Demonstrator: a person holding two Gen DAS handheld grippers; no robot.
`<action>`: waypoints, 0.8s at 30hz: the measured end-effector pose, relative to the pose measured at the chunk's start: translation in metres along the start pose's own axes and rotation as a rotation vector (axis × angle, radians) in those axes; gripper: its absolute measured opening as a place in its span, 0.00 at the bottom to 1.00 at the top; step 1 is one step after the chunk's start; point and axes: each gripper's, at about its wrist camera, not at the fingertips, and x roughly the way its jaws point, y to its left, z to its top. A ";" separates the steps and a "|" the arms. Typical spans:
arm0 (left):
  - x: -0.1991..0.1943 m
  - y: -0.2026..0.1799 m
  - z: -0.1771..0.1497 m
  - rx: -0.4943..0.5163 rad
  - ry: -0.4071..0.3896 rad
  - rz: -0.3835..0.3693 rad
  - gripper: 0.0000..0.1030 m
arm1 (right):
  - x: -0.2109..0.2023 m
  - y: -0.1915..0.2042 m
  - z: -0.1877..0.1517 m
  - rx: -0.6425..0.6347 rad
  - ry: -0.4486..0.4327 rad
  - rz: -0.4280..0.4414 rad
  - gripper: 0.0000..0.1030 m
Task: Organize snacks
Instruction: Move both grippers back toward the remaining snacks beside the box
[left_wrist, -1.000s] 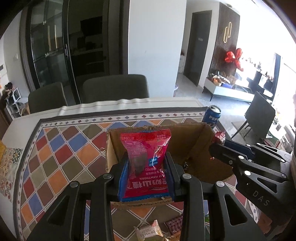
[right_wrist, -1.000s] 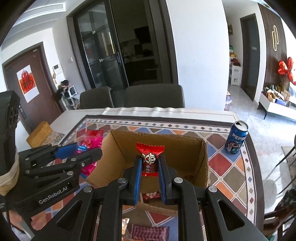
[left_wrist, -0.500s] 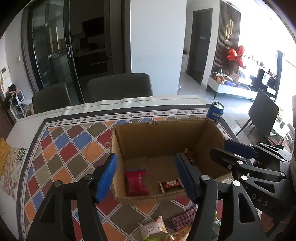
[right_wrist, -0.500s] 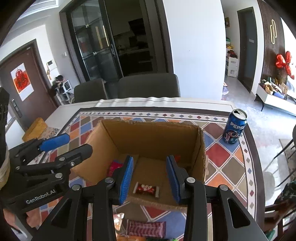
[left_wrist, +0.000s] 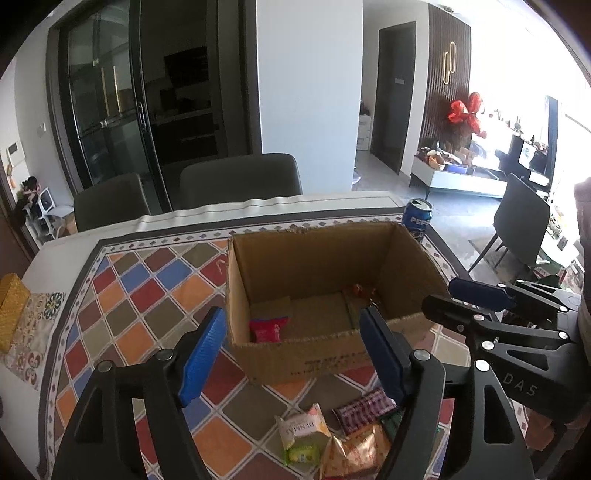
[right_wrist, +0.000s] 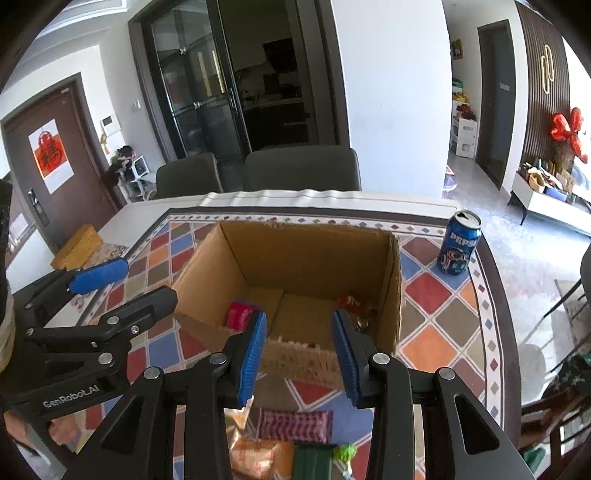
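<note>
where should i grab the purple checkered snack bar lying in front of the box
Take the purple checkered bar across its short width near the middle, coming straight down from above. It lies flat on the tablecloth with its long sides exposed. The right hand-held gripper, open and empty, looks nearest. Other packets crowd its near edge, so keep toward the cardboard box.

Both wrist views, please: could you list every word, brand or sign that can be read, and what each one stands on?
"PEPSI": blue can.
"GenRobot.AI": left gripper body.
"DAS": right gripper body.
"DENMAS", roughly: white snack packet.
Red sign on the brown door: one large character, too blurred to read.
Print on the cardboard box front: too small.
</note>
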 end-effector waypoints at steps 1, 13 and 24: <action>-0.002 -0.001 -0.002 0.002 -0.001 -0.001 0.72 | -0.002 0.000 -0.002 -0.001 0.002 0.002 0.37; -0.016 -0.023 -0.037 0.031 0.024 -0.016 0.76 | -0.015 -0.005 -0.039 0.014 0.035 0.012 0.37; 0.005 -0.036 -0.074 0.011 0.144 -0.051 0.76 | -0.002 -0.020 -0.072 0.045 0.117 0.016 0.37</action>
